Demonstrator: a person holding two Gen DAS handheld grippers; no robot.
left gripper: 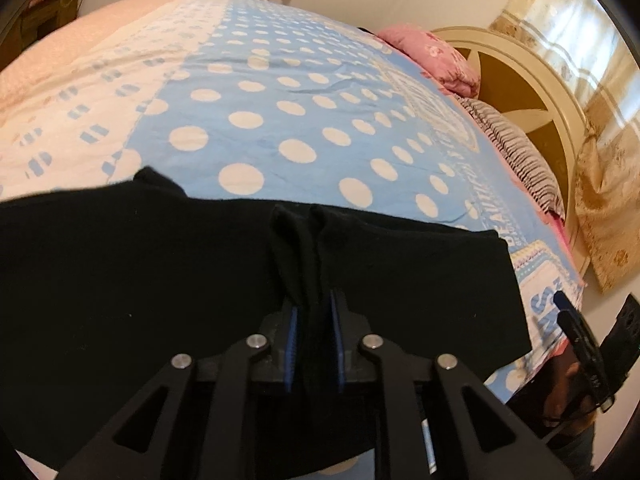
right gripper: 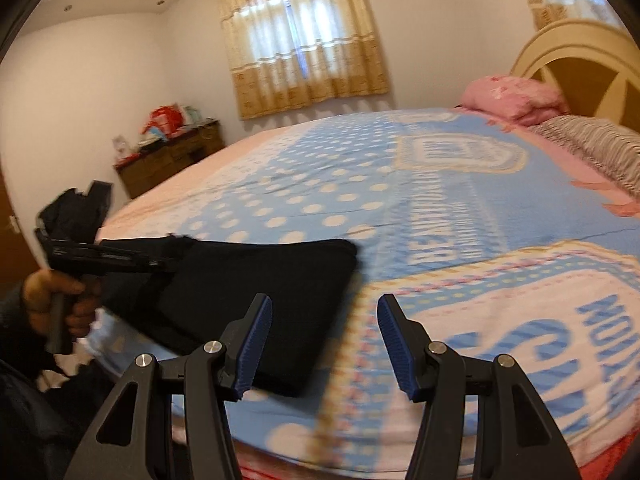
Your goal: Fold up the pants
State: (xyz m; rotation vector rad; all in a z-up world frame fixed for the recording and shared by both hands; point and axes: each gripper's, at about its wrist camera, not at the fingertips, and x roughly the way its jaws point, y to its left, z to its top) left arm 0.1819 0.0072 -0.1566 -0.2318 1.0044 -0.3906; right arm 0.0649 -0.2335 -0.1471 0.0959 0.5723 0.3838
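The black pants (left gripper: 160,264) lie folded on the near edge of the bed. My left gripper (left gripper: 314,308) is shut on a bunched edge of the pants, with fabric pinched between its blue pads. In the right wrist view the pants (right gripper: 248,292) form a dark folded slab, with the left gripper (right gripper: 120,258) at their left edge. My right gripper (right gripper: 325,320) is open and empty, held above the bed just right of the pants. It also shows in the left wrist view (left gripper: 572,320) at the far right.
The bed carries a blue polka-dot cover (left gripper: 280,112) with lettering. A pink pillow (right gripper: 516,96) and a striped pillow (right gripper: 600,144) lie by the cream headboard (right gripper: 580,48). A cluttered wooden dresser (right gripper: 172,156) stands by the far wall under a curtained window (right gripper: 300,40).
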